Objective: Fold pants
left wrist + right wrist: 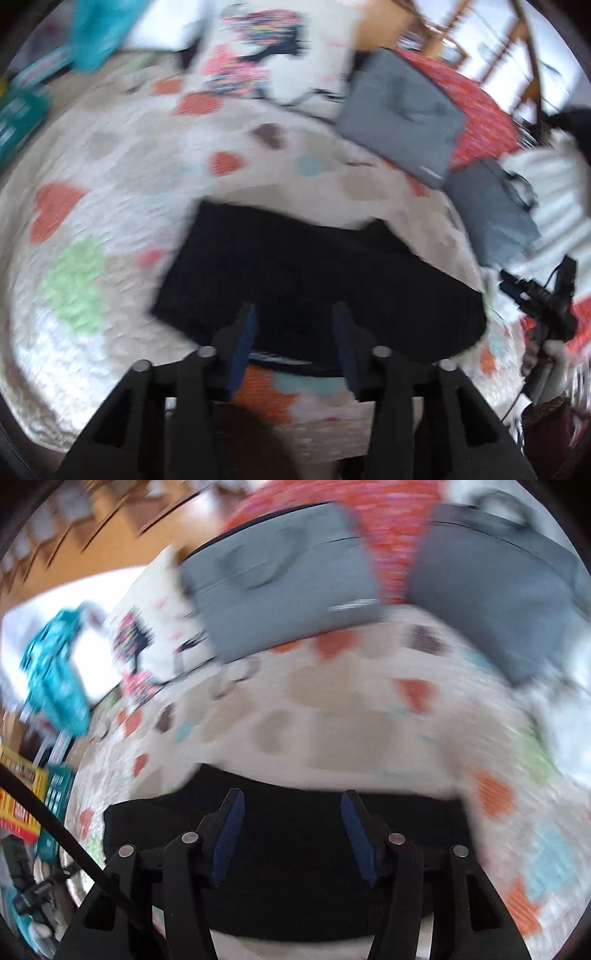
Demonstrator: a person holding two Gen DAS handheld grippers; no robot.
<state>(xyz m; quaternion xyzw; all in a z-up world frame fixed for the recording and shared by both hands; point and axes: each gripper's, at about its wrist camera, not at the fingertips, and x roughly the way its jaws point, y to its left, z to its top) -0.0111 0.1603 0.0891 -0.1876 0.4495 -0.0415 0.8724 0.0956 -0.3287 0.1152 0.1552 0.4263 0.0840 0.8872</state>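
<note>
Both grippers stand with jaws apart and nothing between them; the left gripper (295, 332) and right gripper (293, 830) hover over the folded black pants (295, 273) lying flat on the heart-patterned blanket (129, 155).

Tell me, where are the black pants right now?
The black pants lie folded on the heart-patterned blanket, low and central in both wrist views, near the grey bags.

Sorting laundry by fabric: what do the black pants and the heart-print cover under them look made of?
Black folded pants: soft matte cloth, no sheen; blur hides the weave. Heart-print cover: looks like quilted or textured cotton, ribbed rows showing; uncertain.
</note>
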